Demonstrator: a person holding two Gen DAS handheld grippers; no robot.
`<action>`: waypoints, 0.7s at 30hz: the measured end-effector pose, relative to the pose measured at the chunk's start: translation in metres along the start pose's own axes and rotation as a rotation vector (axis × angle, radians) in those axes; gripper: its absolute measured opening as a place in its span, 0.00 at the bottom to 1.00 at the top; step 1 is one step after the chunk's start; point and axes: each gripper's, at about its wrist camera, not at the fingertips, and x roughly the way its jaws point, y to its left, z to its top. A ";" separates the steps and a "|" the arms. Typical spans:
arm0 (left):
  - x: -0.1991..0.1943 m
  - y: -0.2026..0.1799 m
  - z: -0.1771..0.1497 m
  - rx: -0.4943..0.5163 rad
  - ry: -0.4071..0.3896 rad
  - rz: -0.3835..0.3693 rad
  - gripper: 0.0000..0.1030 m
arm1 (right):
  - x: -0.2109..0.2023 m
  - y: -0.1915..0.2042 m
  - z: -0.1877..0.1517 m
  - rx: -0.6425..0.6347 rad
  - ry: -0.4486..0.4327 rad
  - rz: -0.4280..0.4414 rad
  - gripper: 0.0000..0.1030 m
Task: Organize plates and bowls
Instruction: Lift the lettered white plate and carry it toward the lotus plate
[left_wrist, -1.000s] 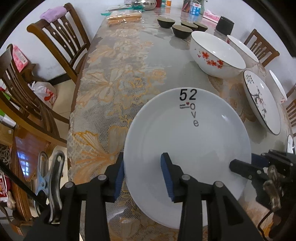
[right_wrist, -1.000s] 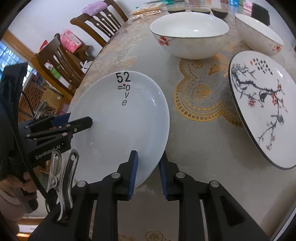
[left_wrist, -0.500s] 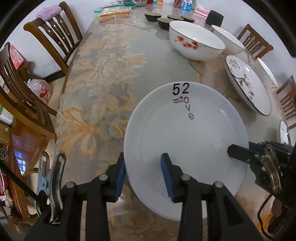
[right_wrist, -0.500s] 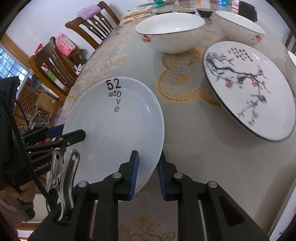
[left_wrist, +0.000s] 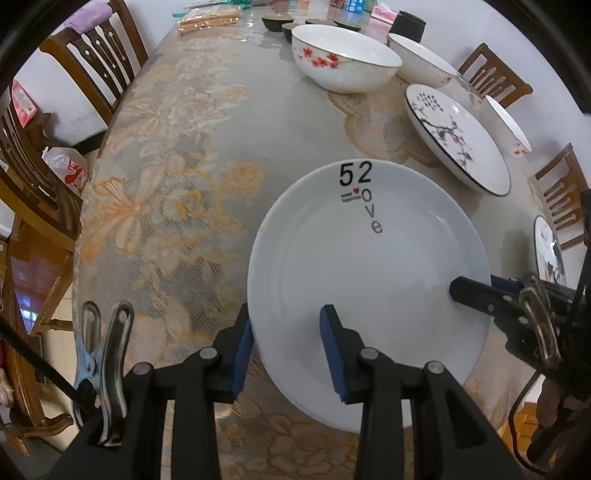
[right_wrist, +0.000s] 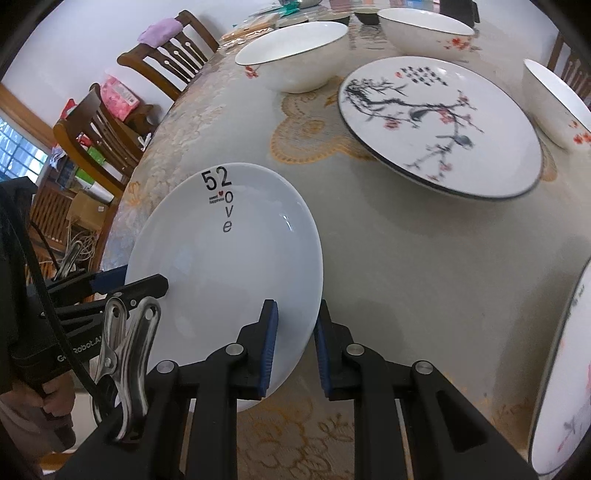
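A white plate printed "52 love" (left_wrist: 369, 251) is held above the table by both grippers. My left gripper (left_wrist: 286, 354) is shut on its near-left rim, one finger over and one under. My right gripper (right_wrist: 295, 343) is shut on its right rim; it shows in the left wrist view (left_wrist: 476, 293) too. The plate also shows in the right wrist view (right_wrist: 229, 266), tilted. A black-rimmed plate with a blossom branch (right_wrist: 439, 122) lies on the table beyond. White bowls with red flowers (left_wrist: 343, 64) (right_wrist: 295, 55) stand farther back.
The table has a lace floral cloth (left_wrist: 177, 177). Another patterned plate (right_wrist: 557, 373) lies at the right edge. A small white bowl (right_wrist: 557, 99) stands at the right. Small dark bowls (left_wrist: 277, 22) stand at the far end. Wooden chairs (left_wrist: 96, 55) line the sides.
Both grippers have carried the white plate back toward the near end of the table and to the right; the bowls and blossom plate now look farther away.
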 end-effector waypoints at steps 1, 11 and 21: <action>0.000 -0.002 -0.002 0.001 0.006 -0.002 0.36 | -0.001 -0.001 -0.001 -0.001 -0.001 -0.001 0.20; -0.011 -0.030 -0.016 -0.009 0.004 -0.001 0.34 | -0.016 -0.021 -0.014 0.008 -0.022 0.014 0.20; -0.025 -0.067 -0.020 0.008 -0.018 -0.017 0.34 | -0.046 -0.051 -0.028 0.020 -0.082 0.022 0.20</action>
